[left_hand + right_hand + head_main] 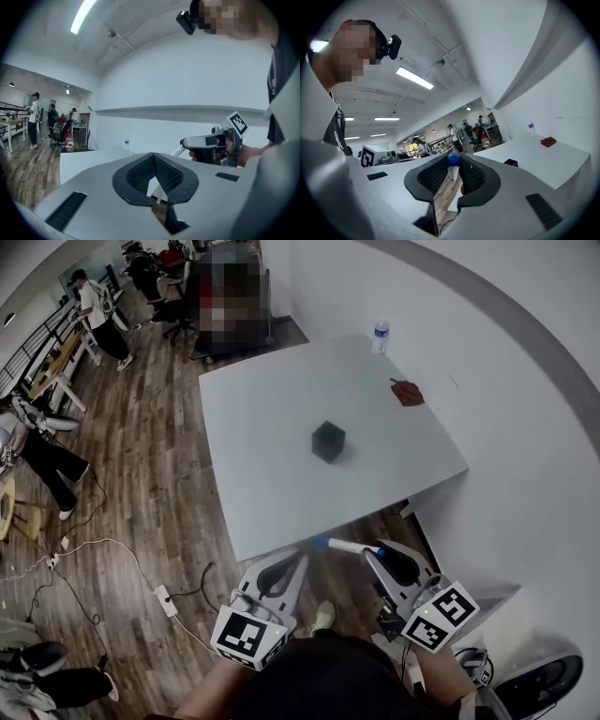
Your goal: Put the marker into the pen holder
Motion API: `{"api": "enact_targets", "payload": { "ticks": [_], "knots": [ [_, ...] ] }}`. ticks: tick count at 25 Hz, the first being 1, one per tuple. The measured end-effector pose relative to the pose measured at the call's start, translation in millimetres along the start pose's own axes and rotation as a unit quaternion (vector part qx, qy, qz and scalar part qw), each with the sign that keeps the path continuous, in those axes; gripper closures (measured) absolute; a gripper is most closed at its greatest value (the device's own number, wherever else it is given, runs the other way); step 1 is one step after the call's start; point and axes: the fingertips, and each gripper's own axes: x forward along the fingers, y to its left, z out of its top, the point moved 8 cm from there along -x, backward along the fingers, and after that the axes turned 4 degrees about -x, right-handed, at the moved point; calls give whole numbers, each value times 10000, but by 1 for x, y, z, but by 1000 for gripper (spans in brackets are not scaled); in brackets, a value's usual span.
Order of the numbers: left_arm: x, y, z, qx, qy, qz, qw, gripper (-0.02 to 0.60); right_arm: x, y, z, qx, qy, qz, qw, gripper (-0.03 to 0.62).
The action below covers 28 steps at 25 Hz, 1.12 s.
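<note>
The pen holder (328, 442), a small dark cube, stands near the middle of the white table (281, 409); in the right gripper view the pen holder (510, 162) shows on the table at the right. Short of the table's near edge, my right gripper (373, 552) is shut on a white marker (339, 546) whose blue cap points left. Seen from the right gripper (453, 157), the marker (453, 164) stands between the pads, blue cap up. My left gripper (298, 559) hangs beside it on the left, jaws together with nothing in them. The left gripper (153, 154) looks toward the table.
A red object (407, 392) and a water bottle (380, 336) sit near the table's far right side. A white wall runs along the right. Cables and a power strip (164, 599) lie on the wood floor at the left, where several people stand at desks.
</note>
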Motion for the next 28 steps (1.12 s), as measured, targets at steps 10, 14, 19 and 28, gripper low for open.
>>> {"api": "enact_targets", "payload": {
  "ticks": [10,14,19,28],
  "knots": [
    [48,-2,8,71,104,-15,9999,574,4,-44,9,89,-80,11,9999,514],
    [66,5,8,44,108,-87,9999,574,11,-57,12,90,-60,-88,9999,514],
    [91,28,13,69,92,-237,9997,574,32,-76,15,93,-30,-242,9997,514],
    [142,88,37,109,136,-547,9984,574,96,-101,36,-13,-71,-453,9989,514]
  ]
}}
